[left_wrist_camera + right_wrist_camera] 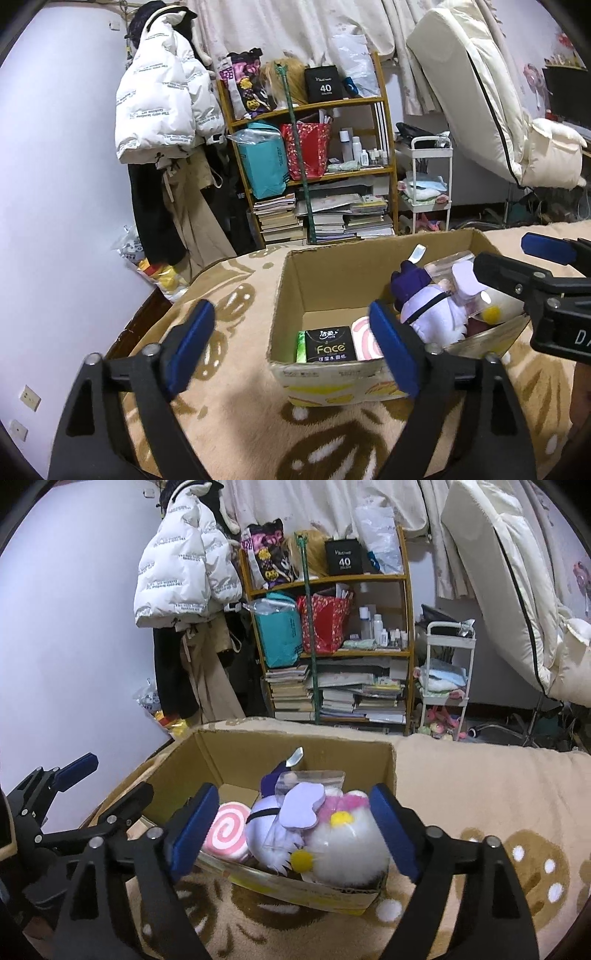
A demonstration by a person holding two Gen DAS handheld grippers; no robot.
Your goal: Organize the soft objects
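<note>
Two tools hover near the cardboard box (236, 760), which stands on a beige patterned blanket (480, 794). Left tool (295, 343): jaws spread wide, nothing between the pads; it sits at the box's near left corner. Right tool (295, 827): jaws spread wide, empty, just above the box's near wall, straddling the soft toys without touching them. Inside the box, at its right end, lies a white round plush (347, 849) with yellow pompoms in a clear bag. Beside it lies a white and purple plush doll (428, 306). A pink swirl cushion (227, 830) rests toward the middle. A black tissue pack (330, 345) and a green pack (302, 345) stand against the near wall at the left end.
</note>
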